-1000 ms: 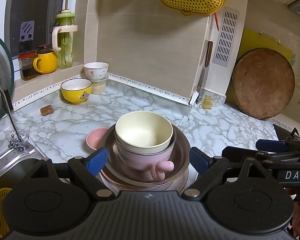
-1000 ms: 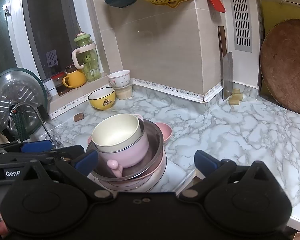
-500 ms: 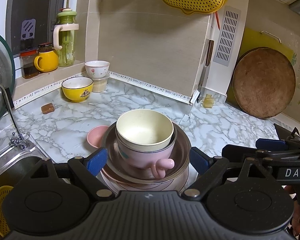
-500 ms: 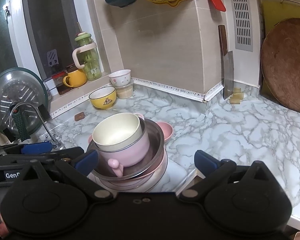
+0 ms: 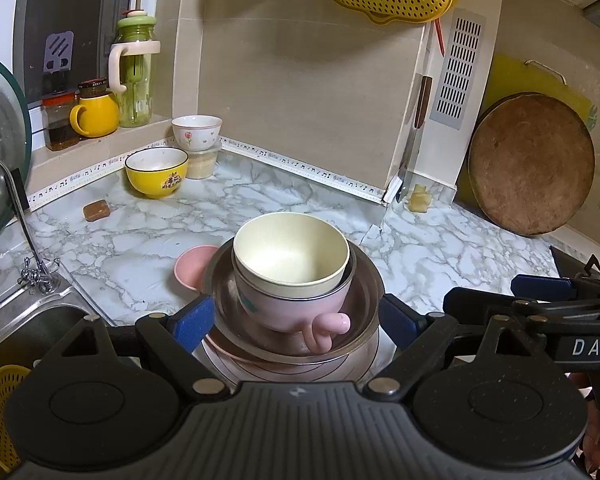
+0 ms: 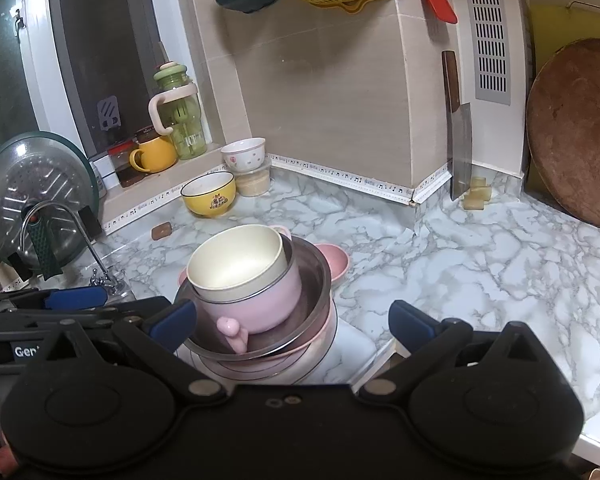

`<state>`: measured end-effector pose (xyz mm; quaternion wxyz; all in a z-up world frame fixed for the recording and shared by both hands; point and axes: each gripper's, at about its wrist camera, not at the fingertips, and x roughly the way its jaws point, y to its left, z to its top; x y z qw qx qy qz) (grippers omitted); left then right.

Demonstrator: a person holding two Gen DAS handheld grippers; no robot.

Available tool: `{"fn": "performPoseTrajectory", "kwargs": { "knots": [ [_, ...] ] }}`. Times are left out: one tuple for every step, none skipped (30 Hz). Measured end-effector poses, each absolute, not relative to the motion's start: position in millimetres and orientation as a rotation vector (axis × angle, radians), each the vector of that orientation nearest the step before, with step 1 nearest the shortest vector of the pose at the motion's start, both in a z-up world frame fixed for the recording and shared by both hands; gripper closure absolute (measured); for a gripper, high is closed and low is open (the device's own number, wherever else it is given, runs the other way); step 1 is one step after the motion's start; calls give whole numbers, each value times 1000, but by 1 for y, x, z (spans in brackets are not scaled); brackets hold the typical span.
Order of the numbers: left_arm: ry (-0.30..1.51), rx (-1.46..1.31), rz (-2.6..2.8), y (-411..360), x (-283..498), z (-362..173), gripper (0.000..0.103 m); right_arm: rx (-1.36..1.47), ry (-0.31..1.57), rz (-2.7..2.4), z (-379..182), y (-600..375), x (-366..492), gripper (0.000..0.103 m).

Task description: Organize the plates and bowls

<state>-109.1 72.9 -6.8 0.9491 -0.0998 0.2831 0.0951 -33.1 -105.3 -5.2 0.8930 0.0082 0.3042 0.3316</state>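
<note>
A cream bowl sits nested in a pink handled bowl, inside a steel bowl, all stacked on plates at the near edge of the marble worktop. Left tongs stand wide apart around the stack, not gripping; right tongs are likewise apart. A yellow bowl sits well behind.

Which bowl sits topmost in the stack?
The cream bowl, nested inside the pink handled bowl; the yellow bowl and floral bowl stand apart, far back.
</note>
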Motion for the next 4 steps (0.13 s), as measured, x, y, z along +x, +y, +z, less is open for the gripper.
{"fn": "performPoseTrajectory", "kwargs": {
  "knots": [
    [578, -204, 194, 73, -108, -7, 13, 17, 632, 688, -5, -105, -33, 0],
    [579, -206, 194, 73, -108, -8, 13, 17, 632, 689, -5, -105, -33, 0],
    [581, -208, 194, 73, -107, -8, 13, 17, 631, 689, -6, -105, -33, 0],
    [583, -210, 194, 74, -106, -8, 13, 17, 631, 689, -6, -105, -33, 0]
  ]
}}
